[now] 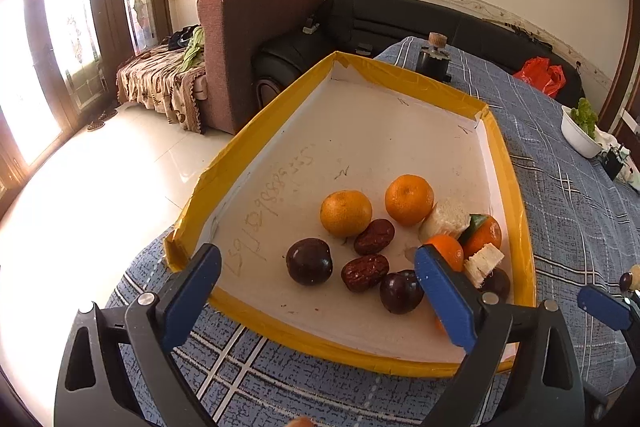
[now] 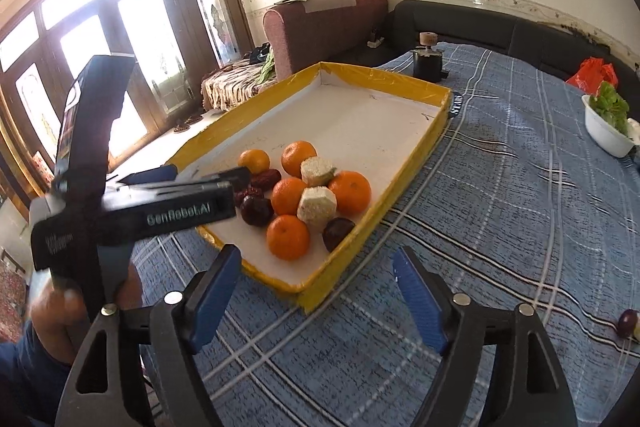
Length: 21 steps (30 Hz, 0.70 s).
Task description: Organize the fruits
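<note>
Both tools spread wide and empty: left gripper (image 1: 316,273) poised over the near edge of the yellow-rimmed tray (image 1: 400,71), blue fingers (image 1: 192,291) well apart with nothing pressed between them; right gripper (image 2: 316,291) hanging above the blue plaid tablecloth (image 2: 500,195) just outside the tray's near right corner, pads clear of everything. Fruit all bunched in the near right part of the tray, far end bare apart from scribbled writing. Four oranges (image 2: 288,237) there, one at the near rim, one bearing a green leaf. Two pale cut chunks (image 2: 317,207), possibly sugarcane, wedged among the oranges and touching them. Dark plums (image 1: 309,261) toward the near edge, one tucked against the tray's right wall. Wrinkled red dates (image 1: 365,271) lying between plums and oranges, touching their neighbours. Out on the cloth, near the table's right edge and well apart from the tray, one more small dark fruit (image 2: 626,322), with something pale beside it, too cut off to name. At the far edge of the table, a dark jar (image 2: 427,61) with a wooden knob; toward the far right, a white bowl (image 2: 604,133) of green leaves. Seen from the right wrist, a hand (image 2: 60,311) gripping the left tool's black body.
</note>
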{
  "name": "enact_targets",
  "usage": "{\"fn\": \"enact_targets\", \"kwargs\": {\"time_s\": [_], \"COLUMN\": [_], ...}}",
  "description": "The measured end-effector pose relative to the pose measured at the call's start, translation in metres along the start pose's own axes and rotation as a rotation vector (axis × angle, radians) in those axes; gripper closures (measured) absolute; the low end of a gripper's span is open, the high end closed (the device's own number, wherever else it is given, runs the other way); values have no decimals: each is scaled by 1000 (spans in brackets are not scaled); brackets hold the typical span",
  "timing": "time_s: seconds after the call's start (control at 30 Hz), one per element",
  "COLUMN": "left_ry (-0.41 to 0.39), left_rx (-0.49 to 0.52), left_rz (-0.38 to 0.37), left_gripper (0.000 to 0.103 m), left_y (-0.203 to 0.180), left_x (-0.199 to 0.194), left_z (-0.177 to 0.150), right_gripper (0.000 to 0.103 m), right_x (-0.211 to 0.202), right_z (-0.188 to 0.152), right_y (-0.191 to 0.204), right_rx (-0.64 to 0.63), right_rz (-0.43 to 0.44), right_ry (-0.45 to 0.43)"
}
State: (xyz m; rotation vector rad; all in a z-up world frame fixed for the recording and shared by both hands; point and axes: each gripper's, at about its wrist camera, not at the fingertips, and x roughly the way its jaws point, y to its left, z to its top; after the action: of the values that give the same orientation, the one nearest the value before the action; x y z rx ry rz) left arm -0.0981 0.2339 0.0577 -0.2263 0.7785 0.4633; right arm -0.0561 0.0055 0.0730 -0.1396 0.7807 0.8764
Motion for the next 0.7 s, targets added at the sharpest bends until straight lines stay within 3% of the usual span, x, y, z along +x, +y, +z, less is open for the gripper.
{"fn": "enact_targets", "kwargs": {"time_s": [0.23,0.5,0.6,0.7], "left_ry": [-19,-37,-73,-80], "left_rx": [-3,-3,23,45], "left_rz": [36,-15,52,65], "left_gripper": [1,1,1,1], "left_y": [3,11,7,1], "left_x": [-12,-22,-31,-33], "left_z": [-2,-8,-9,-8], "right_gripper": [16,15,15,15], "right_x": [-23,-27,-30,-33], "right_z": [-17,-27,-29,-30], "right_y": [-6,-24,-25,-22], "right_rx": [-27,21,16,1], "right_rz": [-76,-80,-89,-100], "right_ry": [-27,-30,-42,-53]}}
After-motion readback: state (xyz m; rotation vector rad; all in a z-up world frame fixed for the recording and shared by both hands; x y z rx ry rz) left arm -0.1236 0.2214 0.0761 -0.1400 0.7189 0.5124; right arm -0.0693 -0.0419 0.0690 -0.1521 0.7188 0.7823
